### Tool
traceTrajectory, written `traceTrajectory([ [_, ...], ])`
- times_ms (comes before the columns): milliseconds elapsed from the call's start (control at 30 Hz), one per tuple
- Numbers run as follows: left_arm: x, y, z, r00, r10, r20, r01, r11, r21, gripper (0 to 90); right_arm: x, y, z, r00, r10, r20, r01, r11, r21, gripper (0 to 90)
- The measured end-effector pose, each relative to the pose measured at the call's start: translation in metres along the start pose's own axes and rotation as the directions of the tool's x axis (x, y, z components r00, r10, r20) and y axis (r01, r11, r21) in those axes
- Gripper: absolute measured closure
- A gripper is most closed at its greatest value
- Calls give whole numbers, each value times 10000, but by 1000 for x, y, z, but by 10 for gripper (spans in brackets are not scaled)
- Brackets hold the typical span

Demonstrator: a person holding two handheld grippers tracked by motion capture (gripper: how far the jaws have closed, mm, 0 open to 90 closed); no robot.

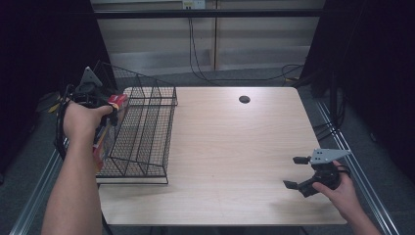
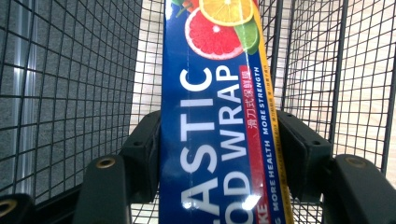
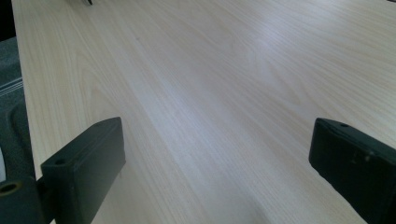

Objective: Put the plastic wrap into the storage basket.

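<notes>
- At the far left of the worktop (image 1: 230,156), my left gripper (image 1: 105,105) has its jaws closed most of the way around a long blue box of plastic food wrap (image 2: 219,140), with a pad against each long side of the box in the left gripper view.
- That box (image 1: 110,125) stands steeply on end, its red cap at the top, along the left wall of the black wire basket (image 1: 147,132); the left gripper view looks down its printed face between wire walls (image 2: 79,79) on both sides, so I judge its lower part is already inside the basket.
- I cannot tell whether the bottom end of the box has reached the basket floor, since that end is hidden.
- As I read it, the carrying is mostly done: what is left is to settle the box, let go of it and lift my left hand (image 1: 80,120) clear of the wire.
- Middle of the worktop: bare wood, with a small dark round hole (image 1: 244,99) near the far edge.
- Near right corner: my right gripper (image 1: 296,172) sits low over the worktop in my right hand (image 1: 342,188), jaws spread wide with nothing between them but pale wood (image 3: 215,93).
</notes>
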State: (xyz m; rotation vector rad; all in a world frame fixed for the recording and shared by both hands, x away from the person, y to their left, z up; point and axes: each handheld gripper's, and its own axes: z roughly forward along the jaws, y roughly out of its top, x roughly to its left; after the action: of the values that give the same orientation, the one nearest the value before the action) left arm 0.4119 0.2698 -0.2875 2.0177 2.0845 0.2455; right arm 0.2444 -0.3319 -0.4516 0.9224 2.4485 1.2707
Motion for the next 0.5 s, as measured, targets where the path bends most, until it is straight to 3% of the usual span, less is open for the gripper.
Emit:
traceTrajectory([
  [133, -3, 5, -15, 9999, 103, -33, -104, 9982, -582, 347, 0, -1, -3, 10000, 0, 48, 0, 10000, -42, 32],
  [167, -6, 5, -20, 9996, 293, 49, -288, 9962, -818, 359, 0, -1, -3, 10000, 9, 17, -9, 10000, -47, 32],
  [233, -13, 5, -25, 9978, 448, 480, -414, 9968, -689, 361, 0, -1, -4, 9999, 34, 124, -34, 10000, -68, 32],
  [300, -17, 5, -28, 9980, 536, 331, -505, 9950, -860, 347, 0, 0, -4, 10000, 25, 83, -25, 10000, -80, 31],
  [400, -23, 5, -30, 9972, 430, 607, -366, 9939, -1038, 321, 1, 0, -5, 10000, 21, 82, -21, 10000, -82, 32],
  [500, -27, 6, -35, 9954, 611, 744, -520, 9916, -1186, 300, 1, -1, -5, 10000, 34, 86, -34, 10000, -62, 32],
])
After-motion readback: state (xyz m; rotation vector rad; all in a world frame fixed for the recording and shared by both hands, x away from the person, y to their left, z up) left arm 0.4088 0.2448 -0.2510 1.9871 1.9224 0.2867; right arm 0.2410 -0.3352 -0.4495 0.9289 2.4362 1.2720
